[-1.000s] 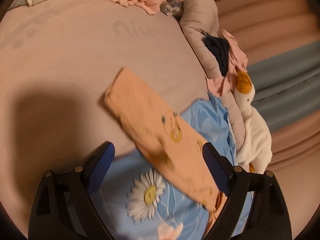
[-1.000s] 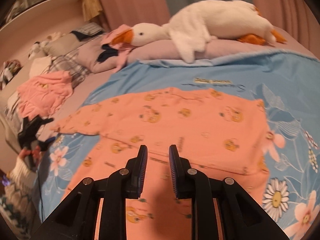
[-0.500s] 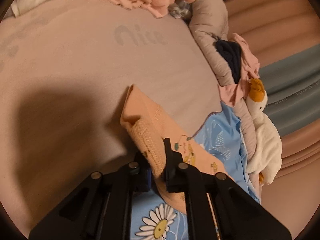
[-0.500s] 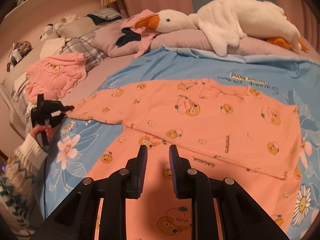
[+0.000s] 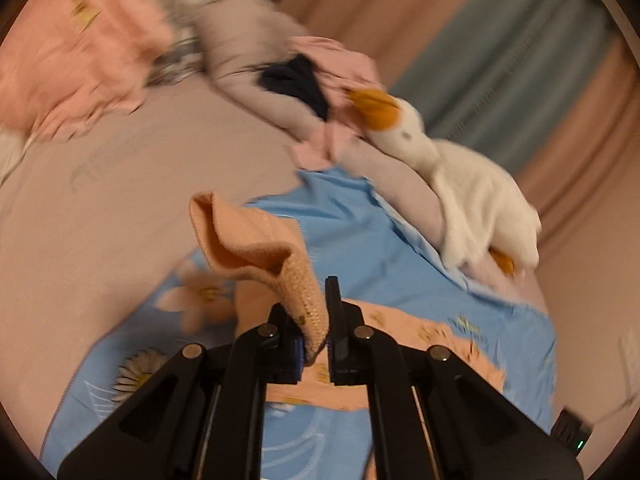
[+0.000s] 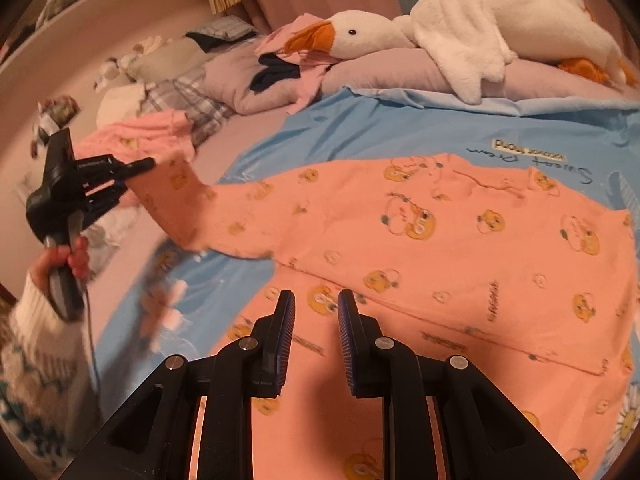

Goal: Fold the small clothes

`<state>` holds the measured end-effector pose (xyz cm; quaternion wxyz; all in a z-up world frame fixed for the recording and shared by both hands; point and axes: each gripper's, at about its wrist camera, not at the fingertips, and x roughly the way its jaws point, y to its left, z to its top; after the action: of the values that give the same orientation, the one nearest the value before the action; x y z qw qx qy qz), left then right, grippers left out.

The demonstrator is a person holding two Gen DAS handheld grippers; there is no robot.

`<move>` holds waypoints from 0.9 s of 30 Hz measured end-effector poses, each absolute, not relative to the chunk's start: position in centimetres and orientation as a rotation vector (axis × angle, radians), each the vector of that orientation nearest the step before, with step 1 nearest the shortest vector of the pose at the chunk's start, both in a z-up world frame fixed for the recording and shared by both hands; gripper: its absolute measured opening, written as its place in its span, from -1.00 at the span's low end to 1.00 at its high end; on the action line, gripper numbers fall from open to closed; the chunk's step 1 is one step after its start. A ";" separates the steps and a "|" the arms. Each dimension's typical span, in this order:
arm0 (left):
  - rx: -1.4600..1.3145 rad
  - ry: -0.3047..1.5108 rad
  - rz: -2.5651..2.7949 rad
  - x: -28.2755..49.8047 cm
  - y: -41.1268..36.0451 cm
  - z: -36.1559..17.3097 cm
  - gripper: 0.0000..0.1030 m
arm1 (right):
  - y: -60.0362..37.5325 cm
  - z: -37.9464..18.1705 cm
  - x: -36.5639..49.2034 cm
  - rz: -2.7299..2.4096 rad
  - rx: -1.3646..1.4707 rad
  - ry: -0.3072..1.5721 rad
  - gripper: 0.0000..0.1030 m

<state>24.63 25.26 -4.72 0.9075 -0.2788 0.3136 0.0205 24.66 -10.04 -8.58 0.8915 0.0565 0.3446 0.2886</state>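
An orange long-sleeved shirt (image 6: pixel 460 248) with yellow cartoon prints lies spread flat on the blue floral sheet (image 6: pixel 360 128). My left gripper (image 5: pixel 316 312) is shut on the ribbed cuff (image 5: pixel 256 240) of its left sleeve, and the cuff stands up off the bed. In the right wrist view the left gripper (image 6: pixel 140 166) holds that sleeve (image 6: pixel 180 200) raised at the far left, carried by a hand (image 6: pixel 68 256) in a white knit sleeve. My right gripper (image 6: pixel 316 308) hovers low over the shirt's lower body, jaws a narrow gap apart with nothing between them.
A white plush goose (image 6: pixel 480 28) lies on mauve pillows (image 6: pixel 400 72) along the back. A pink garment (image 6: pixel 140 132) and other clothes are heaped at the left on the mauve bedsheet (image 5: pixel 120 200). Curtains (image 5: pixel 520 60) hang behind the bed.
The left gripper shut on the sleeve cuff, then lifted it off the bed and swung it toward the shirt's body. The right gripper shifted slightly over the shirt, its gap unchanged.
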 end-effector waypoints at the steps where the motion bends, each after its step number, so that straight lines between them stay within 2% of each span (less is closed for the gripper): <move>1: -0.557 0.647 0.027 24.8 24.1 -4.3 -0.89 | -10.3 -8.4 24.6 0.601 0.135 0.707 -0.60; 7: -0.419 0.670 -0.095 26.4 14.9 -3.3 -0.89 | -13.4 -8.8 24.4 0.559 0.187 0.698 -0.60; 11: -0.268 0.718 -0.187 26.7 7.4 -4.8 -0.88 | -17.4 -9.2 24.0 0.455 0.234 0.690 -0.60; 12: -0.224 0.753 -0.228 26.8 5.1 -6.0 -0.80 | -18.6 -9.4 23.8 0.424 0.252 0.688 -0.60; 14: -0.176 0.819 -0.288 27.0 2.1 -8.2 -0.26 | -20.6 -9.6 23.6 0.375 0.281 0.691 -0.60; 15: -0.141 0.881 -0.314 27.1 0.0 -10.2 0.49 | -21.4 -9.8 23.4 0.354 0.291 0.694 -0.60; 16: -0.117 0.912 -0.318 27.2 -1.1 -11.3 0.91 | -22.2 -9.9 23.1 0.333 0.301 0.697 -0.60; 19: -0.051 0.956 -0.351 26.6 -3.2 -13.9 0.86 | -23.8 -9.8 22.3 0.298 0.313 0.697 -0.58; 21: -0.065 0.968 -0.388 25.8 -2.9 -14.1 0.86 | -24.2 -9.6 22.0 0.291 0.311 0.691 -0.40; 27: -0.138 0.871 -0.323 21.4 3.7 -11.3 0.93 | -22.1 -9.1 22.0 0.366 0.281 0.688 -0.38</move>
<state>21.44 3.68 -11.29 0.8919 -0.0666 0.4195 -0.1554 21.97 -22.06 -9.07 0.9154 0.1364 0.3343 0.1778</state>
